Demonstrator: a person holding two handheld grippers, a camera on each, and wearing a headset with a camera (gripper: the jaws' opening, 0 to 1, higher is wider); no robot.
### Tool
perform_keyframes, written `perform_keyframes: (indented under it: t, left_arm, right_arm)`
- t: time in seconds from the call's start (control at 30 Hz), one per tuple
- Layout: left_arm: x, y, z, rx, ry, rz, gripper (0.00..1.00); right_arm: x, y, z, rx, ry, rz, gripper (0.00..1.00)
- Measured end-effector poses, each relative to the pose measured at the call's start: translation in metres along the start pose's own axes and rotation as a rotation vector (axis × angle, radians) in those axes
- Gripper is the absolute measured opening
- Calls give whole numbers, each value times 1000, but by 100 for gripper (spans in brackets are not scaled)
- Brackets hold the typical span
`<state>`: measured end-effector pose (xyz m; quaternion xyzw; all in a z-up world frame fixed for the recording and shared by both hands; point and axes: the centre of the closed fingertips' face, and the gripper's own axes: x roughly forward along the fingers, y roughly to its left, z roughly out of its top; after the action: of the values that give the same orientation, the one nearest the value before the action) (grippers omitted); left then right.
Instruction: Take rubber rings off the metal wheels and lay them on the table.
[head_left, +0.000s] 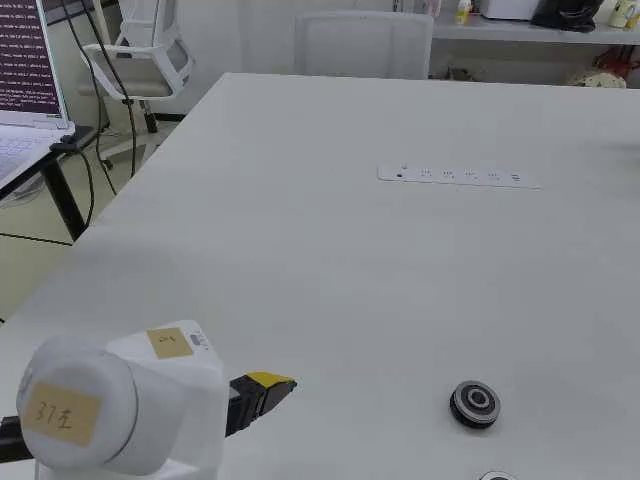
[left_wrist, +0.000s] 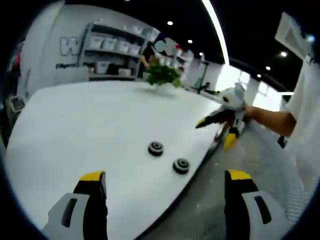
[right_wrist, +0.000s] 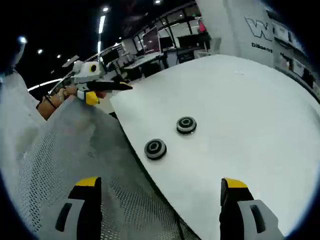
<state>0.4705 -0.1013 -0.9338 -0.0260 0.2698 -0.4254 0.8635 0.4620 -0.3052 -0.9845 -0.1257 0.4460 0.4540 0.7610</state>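
Two small round metal wheels lie flat on the large white table, close to its near edge and just apart from each other. One wheel sits a little further in, and the other wheel lies nearer the person, cut off by the bottom of the head view. Each seems to carry a dark rubber ring around its rim, though they are small to judge. No ring lies on the table yet, so the task looks to be at its very start.

The left gripper, white-bodied with yellow-tipped black jaws, hangs at the person's left and points across toward the wheels. Its jaws stand wide apart with nothing between them. The right gripper faces the same pair from the other side, off the table edge, its jaws likewise spread wide and empty.

This facing stance suits the job — one claw can pin a wheel while the other peels its ring. A white power strip lies well apart, further up the table.
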Motion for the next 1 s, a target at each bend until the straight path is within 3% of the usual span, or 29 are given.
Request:
perform_keyframes:
  t: [0.13, 0.43, 0.7, 1.0]
  left_arm:
    - [1, 0, 2, -6, -13, 3, 100]
    - [2, 1, -3, -4, 15, 11, 100]
    - [-3, 6, 6, -33, -45, 40, 100]
    - [-7, 15, 6, -43, -50, 109, 99]
  right_arm:
    - [0, 4, -2, -7, 6, 28, 99]
    - [0, 14, 1, -63, -16, 78, 99]
    - [-4, 18, 7, -100, -58, 110, 99]
    - [-6, 21, 11, -133, -86, 118, 96]
